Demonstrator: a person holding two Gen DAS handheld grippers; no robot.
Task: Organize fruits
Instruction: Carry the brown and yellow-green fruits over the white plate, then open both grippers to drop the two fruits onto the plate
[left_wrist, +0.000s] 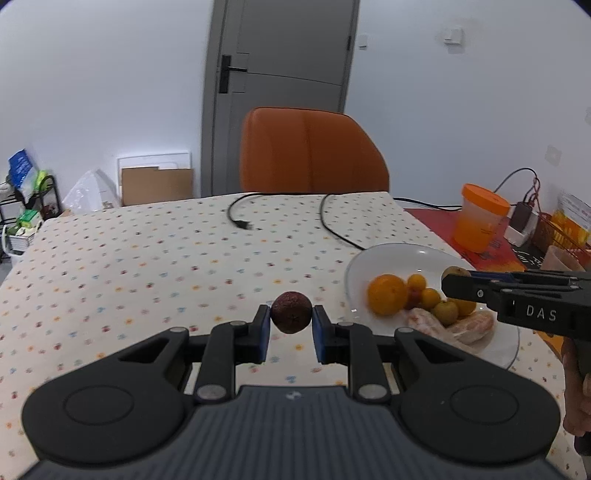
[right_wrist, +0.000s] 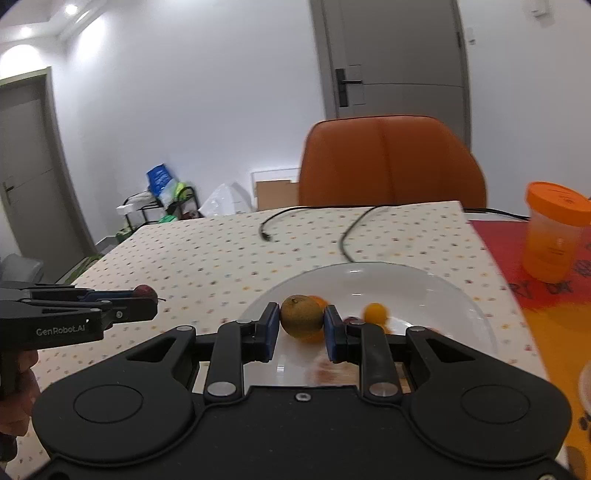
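My left gripper (left_wrist: 291, 314) is shut on a dark red-brown round fruit (left_wrist: 291, 308), held above the dotted tablecloth left of the white plate (left_wrist: 391, 254). On the plate lie an orange (left_wrist: 386, 293), small yellow-orange fruits (left_wrist: 416, 282), a green fruit (left_wrist: 445, 312) and peeled citrus pieces (left_wrist: 454, 328). My right gripper (right_wrist: 302, 322) is shut on a green-brown round fruit (right_wrist: 301, 314), over the near side of the plate (right_wrist: 369, 280). In the right wrist view the left gripper (right_wrist: 147, 299) reaches in from the left with the dark fruit (right_wrist: 144, 291) at its tip.
A black cable (left_wrist: 242, 221) with a plug lies across the far part of the tablecloth (left_wrist: 147, 258). An orange chair (left_wrist: 310, 151) stands behind the table. An orange-lidded cup (left_wrist: 478, 218) sits on a red mat at the right, near a charger and a wire basket (left_wrist: 554, 229).
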